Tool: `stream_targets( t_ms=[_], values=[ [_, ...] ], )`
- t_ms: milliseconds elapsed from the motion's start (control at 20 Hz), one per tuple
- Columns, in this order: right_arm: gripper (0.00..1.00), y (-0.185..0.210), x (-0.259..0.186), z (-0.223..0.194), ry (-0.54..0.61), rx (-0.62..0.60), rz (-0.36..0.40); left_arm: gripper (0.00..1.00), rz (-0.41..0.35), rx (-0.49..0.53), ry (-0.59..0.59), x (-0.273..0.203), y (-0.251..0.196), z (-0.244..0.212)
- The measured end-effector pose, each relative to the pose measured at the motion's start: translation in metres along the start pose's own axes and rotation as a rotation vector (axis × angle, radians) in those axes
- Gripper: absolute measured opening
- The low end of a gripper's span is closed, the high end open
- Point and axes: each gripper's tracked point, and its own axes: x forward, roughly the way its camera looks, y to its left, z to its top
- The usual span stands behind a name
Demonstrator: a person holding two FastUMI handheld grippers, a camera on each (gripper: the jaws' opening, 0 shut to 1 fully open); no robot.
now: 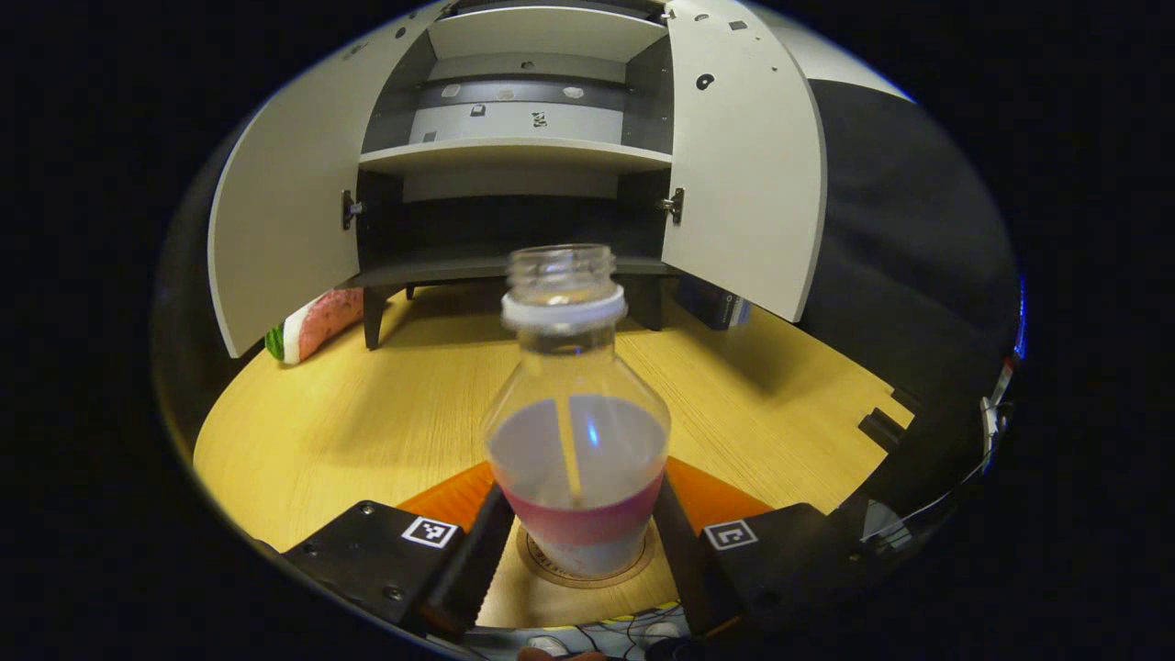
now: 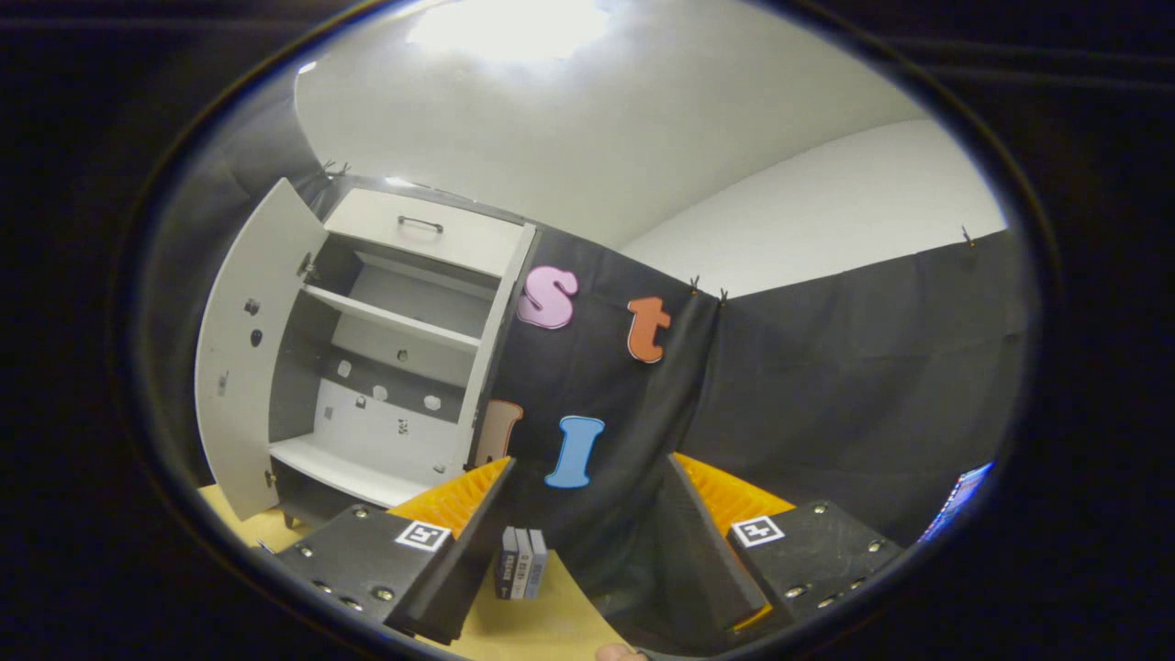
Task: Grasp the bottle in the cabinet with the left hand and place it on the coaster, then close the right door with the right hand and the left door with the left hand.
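Observation:
A clear bottle with no cap and a pink band stands upright on the round coaster on the wooden table. My left gripper is shut on its lower body, one finger pressing each side. Behind it stands the white cabinet with its left door and right door both swung wide open and its shelves bare. In the right gripper view the cabinet sits to the left, its left door open. My right gripper is open, held up in the air facing the booth wall, with nothing between its fingers.
A watermelon-slice toy lies on the table under the left door. A dark box stands behind the right door. A few small upright boxes stand on the table against the booth wall.

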Motion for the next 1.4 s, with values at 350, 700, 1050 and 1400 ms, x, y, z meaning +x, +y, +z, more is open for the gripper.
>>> stream_targets(
  t_ms=[350, 700, 1050, 1400],
  values=[
    [0.96, 0.013, 0.012, -0.019, 0.033, 0.020, 0.034, 0.86, 0.005, -0.010, -0.029, -0.008, -0.002, 0.020],
    [0.95, 0.015, 0.025, -0.039, 0.069, 0.069, 0.042, 0.86, 0.014, -0.022, -0.058, -0.022, 0.000, 0.051],
    [0.95, 0.026, 0.053, -0.073, 0.106, 0.111, 0.073, 0.87, 0.034, -0.051, -0.189, -0.069, 0.002, 0.135],
    [0.96, 0.056, 0.101, -0.120, 0.159, 0.169, 0.121, 0.88, 0.157, -0.057, -0.301, -0.128, 0.035, 0.233]
  ],
)
